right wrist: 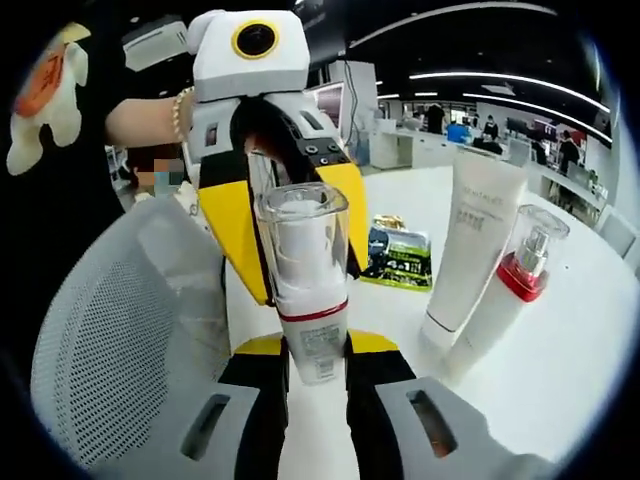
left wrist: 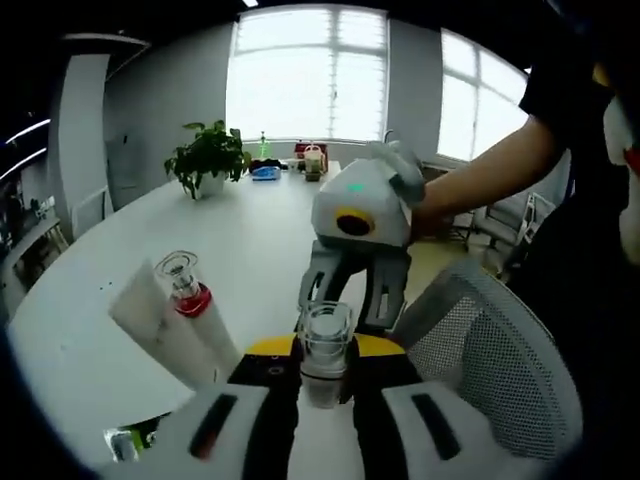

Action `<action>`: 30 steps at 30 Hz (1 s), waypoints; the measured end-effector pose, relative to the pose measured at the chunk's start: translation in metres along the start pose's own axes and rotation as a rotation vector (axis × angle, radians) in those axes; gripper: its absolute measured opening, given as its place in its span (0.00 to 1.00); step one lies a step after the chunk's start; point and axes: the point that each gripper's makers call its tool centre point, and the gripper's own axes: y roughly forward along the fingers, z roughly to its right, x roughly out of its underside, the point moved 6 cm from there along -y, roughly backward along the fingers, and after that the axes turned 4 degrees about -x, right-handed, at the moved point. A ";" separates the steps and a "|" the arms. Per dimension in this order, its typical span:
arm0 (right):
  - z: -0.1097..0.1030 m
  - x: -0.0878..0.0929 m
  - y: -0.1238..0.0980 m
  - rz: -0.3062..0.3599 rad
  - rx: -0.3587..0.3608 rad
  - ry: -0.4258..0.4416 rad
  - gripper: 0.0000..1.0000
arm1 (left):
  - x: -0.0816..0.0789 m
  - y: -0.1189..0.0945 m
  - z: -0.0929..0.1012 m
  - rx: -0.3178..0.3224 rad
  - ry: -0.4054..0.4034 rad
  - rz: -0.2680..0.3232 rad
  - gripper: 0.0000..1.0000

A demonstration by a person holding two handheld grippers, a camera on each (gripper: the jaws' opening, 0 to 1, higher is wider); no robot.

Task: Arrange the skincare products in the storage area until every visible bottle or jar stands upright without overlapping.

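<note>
Holding one bottle [right wrist: 305, 285] between them, both grippers [right wrist: 312, 365] [left wrist: 320, 375] pinch it upright, near the tube [right wrist: 470, 240], to stand it.

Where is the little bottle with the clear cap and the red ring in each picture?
Left gripper view: the red-ringed pump bottle is left of centre, leaning against a white tube.
Right gripper view: it is at the right, again leaning beside the white tube.
Shared landmark: the white mesh chair back.
</note>
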 end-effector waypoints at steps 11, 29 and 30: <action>0.011 0.025 0.010 -0.054 0.011 0.013 0.21 | 0.021 0.018 -0.007 0.004 -0.024 -0.030 0.14; 0.025 0.044 0.017 -0.097 -0.014 0.022 0.21 | 0.036 0.034 -0.016 0.004 -0.071 -0.051 0.14; 0.027 0.044 0.016 -0.094 -0.015 0.023 0.21 | 0.035 0.035 -0.017 0.004 -0.072 -0.048 0.14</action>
